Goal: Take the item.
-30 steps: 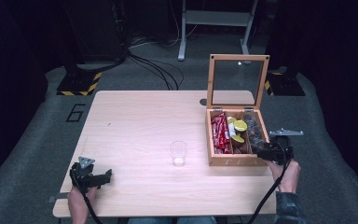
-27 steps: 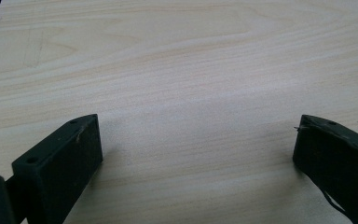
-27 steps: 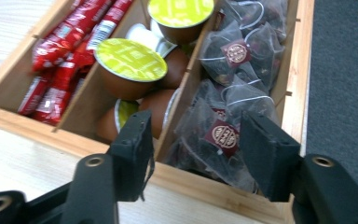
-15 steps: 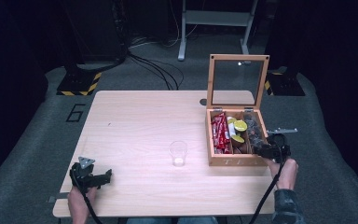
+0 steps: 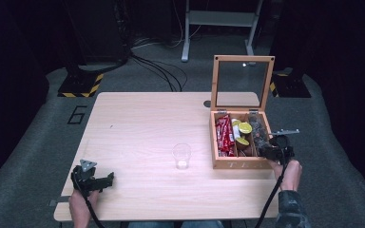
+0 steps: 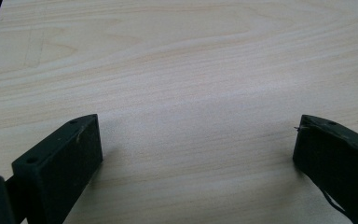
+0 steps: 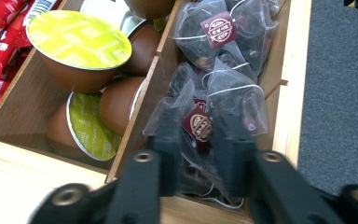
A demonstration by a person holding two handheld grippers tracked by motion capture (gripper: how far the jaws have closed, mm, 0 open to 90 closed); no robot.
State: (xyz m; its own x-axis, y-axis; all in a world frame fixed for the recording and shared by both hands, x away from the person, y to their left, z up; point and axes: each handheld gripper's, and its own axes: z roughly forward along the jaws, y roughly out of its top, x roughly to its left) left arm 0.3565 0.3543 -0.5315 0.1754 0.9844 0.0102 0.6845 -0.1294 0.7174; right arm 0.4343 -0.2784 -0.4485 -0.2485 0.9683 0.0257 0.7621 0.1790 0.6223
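Dark grey carpet surrounds a pale wooden table (image 5: 142, 128) that takes up the middle of the high view, its smooth grain running crosswise. At the table's right edge, right of centre in the frame, stands a wooden box (image 5: 240, 164) with its glass-paned lid (image 5: 242, 84) raised upright; dividers split it into three long compartments. Red sachets (image 5: 224, 135) fill the left compartment, brown capsules with lime-green foil lids (image 5: 244, 128) the middle one, and translucent mesh tea bags the right one. A clear plastic cup (image 5: 181, 156) stands just left of the box, apart from it.

At the lower right of the high view, the person's right forearm rises from the bottom edge, hand wrapped around the right gripper (image 5: 267, 150), which points into the box's near right corner. In the right gripper view its black jaws have just been closing and now pinch a tea bag (image 7: 199, 128) with a round maroon label, low in the centre of the frame; the crinkled mesh bunches between the pads.

At the lower left of the high view the left hand rests the left gripper (image 6: 196, 144) on the table, pointing right. Its blocky matte jaws stand wide apart over bare wood, gripping nothing.
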